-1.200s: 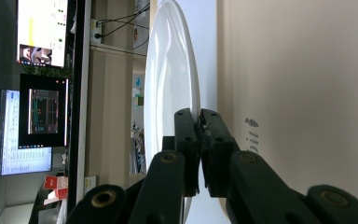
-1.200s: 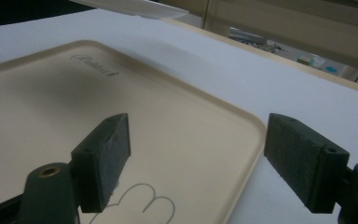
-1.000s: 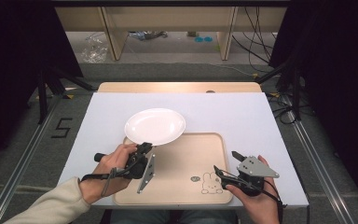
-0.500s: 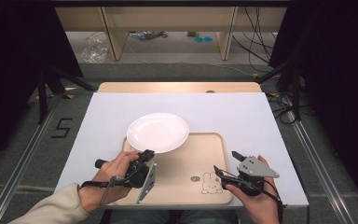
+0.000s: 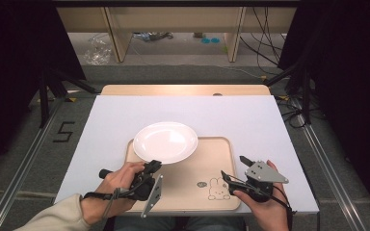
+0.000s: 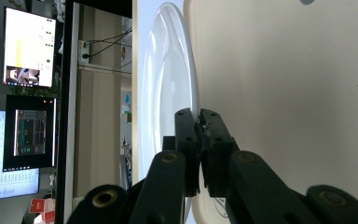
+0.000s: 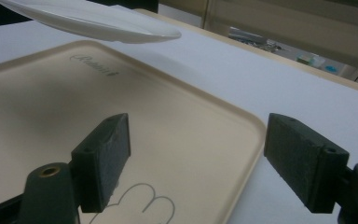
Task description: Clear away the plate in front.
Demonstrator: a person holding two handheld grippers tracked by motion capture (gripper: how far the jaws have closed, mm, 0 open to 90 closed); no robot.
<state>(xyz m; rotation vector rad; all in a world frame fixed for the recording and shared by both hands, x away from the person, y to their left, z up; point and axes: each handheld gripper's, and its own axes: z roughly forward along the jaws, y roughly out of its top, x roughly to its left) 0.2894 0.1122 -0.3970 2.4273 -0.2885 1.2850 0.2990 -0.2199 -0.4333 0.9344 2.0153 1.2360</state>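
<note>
The left gripper [image 6: 199, 122] has its jaws clamped on the near rim of the plate [image 6: 168, 93]; in the left gripper view the two pads meet on the thin white edge, a grip the high view hides under the hand. In the high view the left gripper [image 5: 152, 167] sits at the plate's [image 5: 165, 141] near-left rim, and the plate overlaps the tray's [image 5: 212, 159] far-left corner and the white table [image 5: 241, 115]. The right gripper view shows what the others do not: the plate [image 7: 88, 21] hangs clear above the tray [image 7: 42, 98], its rim lifted off the surface.

The right gripper [image 7: 198, 156] has its jaws spread wide with nothing between them, over the tray's near-right corner by the rabbit drawing [image 7: 137, 207]. In the high view it [image 5: 234, 169] sits at the tray's right edge, well apart from the plate.

The tray's middle and right lie bare, as does the table on all sides.
</note>
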